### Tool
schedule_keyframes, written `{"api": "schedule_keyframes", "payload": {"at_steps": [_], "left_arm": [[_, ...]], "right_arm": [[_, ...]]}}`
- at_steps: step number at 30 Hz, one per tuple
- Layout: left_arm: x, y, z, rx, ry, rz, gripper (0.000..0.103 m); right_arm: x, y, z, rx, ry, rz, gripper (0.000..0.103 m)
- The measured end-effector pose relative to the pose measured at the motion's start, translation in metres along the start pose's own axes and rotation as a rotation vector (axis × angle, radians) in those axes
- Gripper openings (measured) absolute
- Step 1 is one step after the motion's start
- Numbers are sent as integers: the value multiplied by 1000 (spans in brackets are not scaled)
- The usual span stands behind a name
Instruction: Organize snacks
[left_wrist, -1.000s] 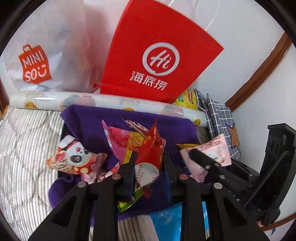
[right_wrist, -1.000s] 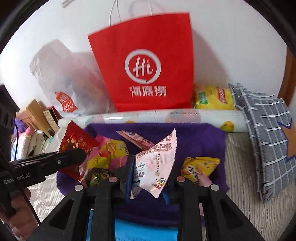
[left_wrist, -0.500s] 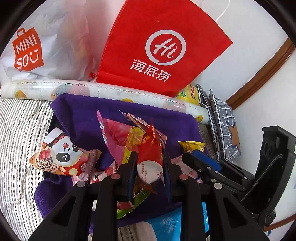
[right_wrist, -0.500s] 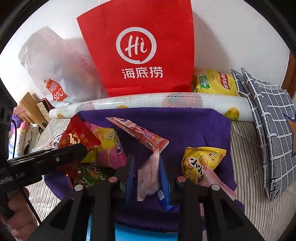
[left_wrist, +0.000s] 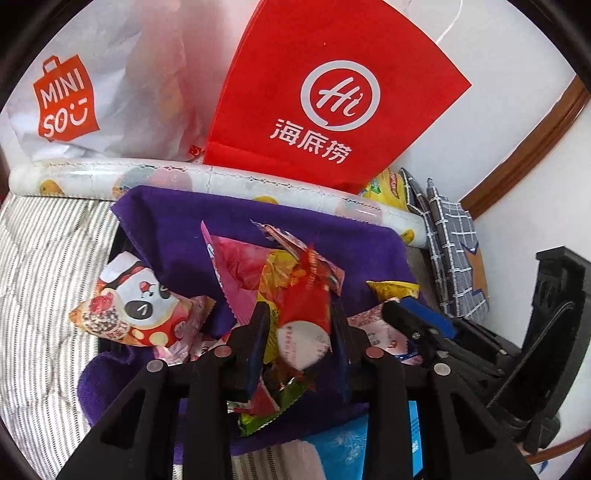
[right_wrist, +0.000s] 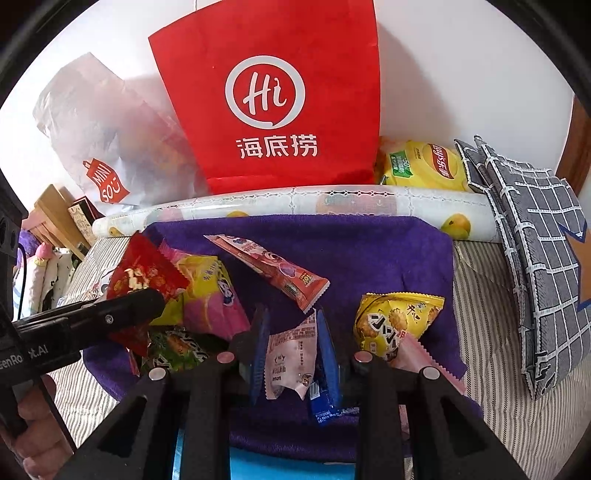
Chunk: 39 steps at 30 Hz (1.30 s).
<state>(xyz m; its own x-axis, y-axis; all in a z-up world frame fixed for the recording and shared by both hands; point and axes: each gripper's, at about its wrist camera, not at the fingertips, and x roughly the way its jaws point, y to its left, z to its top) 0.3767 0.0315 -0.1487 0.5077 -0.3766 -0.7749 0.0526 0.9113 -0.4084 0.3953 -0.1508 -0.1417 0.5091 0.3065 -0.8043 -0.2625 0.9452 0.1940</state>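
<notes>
A purple cloth (right_wrist: 369, 251) holds several snack packets. My left gripper (left_wrist: 299, 325) hovers over the left pile. Its jaws are opening, and a blurred red packet (left_wrist: 306, 306) stands loose between them. From the right wrist view, the left gripper (right_wrist: 140, 302) reaches in beside that red packet (right_wrist: 144, 273). My right gripper (right_wrist: 291, 325) is shut on a pale pink-and-white packet (right_wrist: 291, 354), low over the cloth. A blue wrapper (right_wrist: 325, 402) lies under its right finger. Nearby lie a yellow packet (right_wrist: 395, 321), a long pink-red packet (right_wrist: 273, 269) and a panda packet (left_wrist: 136, 310).
A red paper bag (right_wrist: 273, 103) and a white Miniso bag (left_wrist: 92, 85) stand against the wall behind a rolled patterned sheet (right_wrist: 332, 199). A yellow chip bag (right_wrist: 424, 162) and grey checked cloth (right_wrist: 535, 258) sit at right. Striped bedding (left_wrist: 44, 266) surrounds the cloth.
The right gripper has brought the pink-and-white packet down from upright to just over the purple cloth. The left gripper's jaws have widened a little around the red packet, which now looks blurred.
</notes>
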Motion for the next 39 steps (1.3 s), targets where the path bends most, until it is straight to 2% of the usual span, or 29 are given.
{"api": "schedule_keyframes", "payload": {"at_steps": [4,5,10,13,15,20,26,30,34,36,39], "left_arm": [[-13,-4,3,20,-45,44,53],[-19,-6,4,24,-66,58,54],[-47,-19,0,48,-105,72,67],[-69,-32,-12,78,-124,89,73],[-80,-38,-21,95,-133,113,76],[-117,-54,-57,108,-155,157,78],[-151,-79,-104,147,-171,197,87],[-171,-95,-133,161,-192,206,91],[-189,-114,-159,200,-224,223,92],[-198,-120,-172,207,-248,241,93],[-207,-124,-185,196,-254,222,93]], "right_arm": [[-20,0,2,-1,-52,-12,30],[-26,1,2,0,-62,-9,34],[-63,12,0,-10,-121,-47,40],[-92,21,-9,-21,-168,-81,48],[-112,26,-16,-19,-195,-93,58],[-161,35,-44,-3,-211,-133,74],[-211,41,-83,21,-235,-160,76],[-238,44,-109,36,-204,-201,77],[-267,43,-134,57,-251,-227,77],[-279,41,-147,69,-267,-243,86],[-292,39,-161,66,-273,-270,90]]}}
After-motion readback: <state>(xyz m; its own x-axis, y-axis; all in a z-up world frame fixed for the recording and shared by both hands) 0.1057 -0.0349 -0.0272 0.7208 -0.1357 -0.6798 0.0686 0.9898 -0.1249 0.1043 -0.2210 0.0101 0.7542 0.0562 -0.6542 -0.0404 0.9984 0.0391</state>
